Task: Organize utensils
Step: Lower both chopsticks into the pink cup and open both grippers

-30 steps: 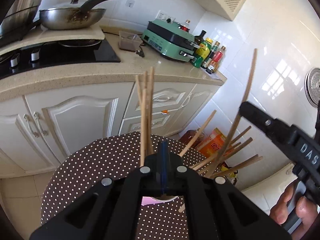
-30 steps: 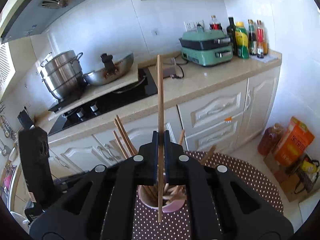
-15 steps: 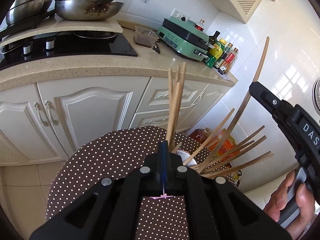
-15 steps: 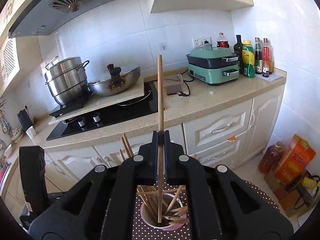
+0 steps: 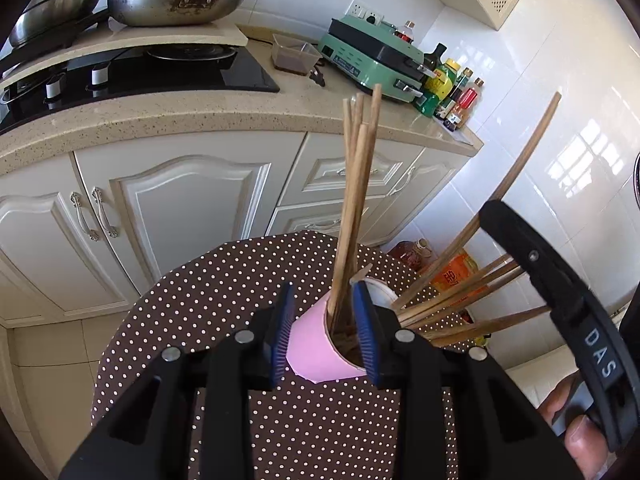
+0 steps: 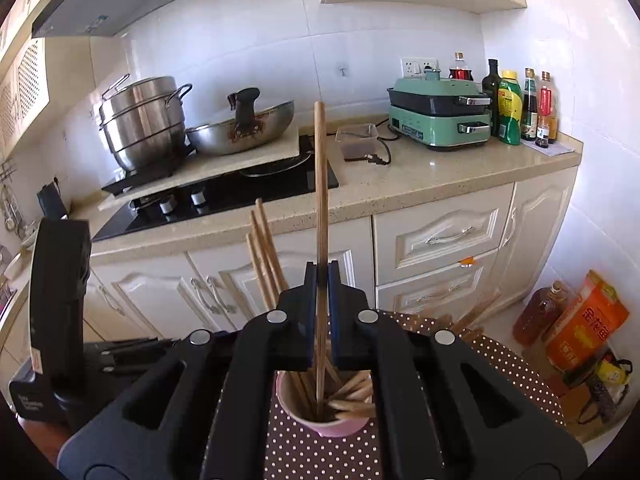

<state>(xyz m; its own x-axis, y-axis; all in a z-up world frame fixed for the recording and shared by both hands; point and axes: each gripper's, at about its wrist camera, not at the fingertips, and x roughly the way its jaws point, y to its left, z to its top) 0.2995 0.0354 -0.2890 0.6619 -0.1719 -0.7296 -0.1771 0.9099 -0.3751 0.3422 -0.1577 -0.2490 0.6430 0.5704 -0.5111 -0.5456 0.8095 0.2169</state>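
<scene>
A pink cup [image 5: 316,356] stands on the brown polka-dot table [image 5: 200,300]. A bundle of wooden chopsticks [image 5: 356,184] stands nearly upright in it. My left gripper [image 5: 324,328] straddles the cup's rim and that bundle; its jaws are opening and the blue pads [image 5: 366,332] stand clear of the sticks. More chopsticks [image 5: 472,292] fan out of the cup to the right. My right gripper [image 6: 321,276] is shut on a single long chopstick [image 6: 320,184], whose lower end dips into the cup [image 6: 336,426]. In the left wrist view this gripper [image 5: 496,220] comes in from the right.
Behind the table runs a counter [image 6: 440,176] with a black hob [image 6: 224,196], a wok [image 6: 244,128], a steel pot [image 6: 144,120], a green electric cooker [image 6: 440,116] and several bottles [image 6: 516,108]. An oil bottle [image 6: 540,312] and an orange box [image 6: 584,324] sit on the floor at right.
The left gripper's jaws have parted and let go of the chopstick bundle, which now stands in the cup. The right gripper has sunk a little, lowering its chopstick's end into the cup.
</scene>
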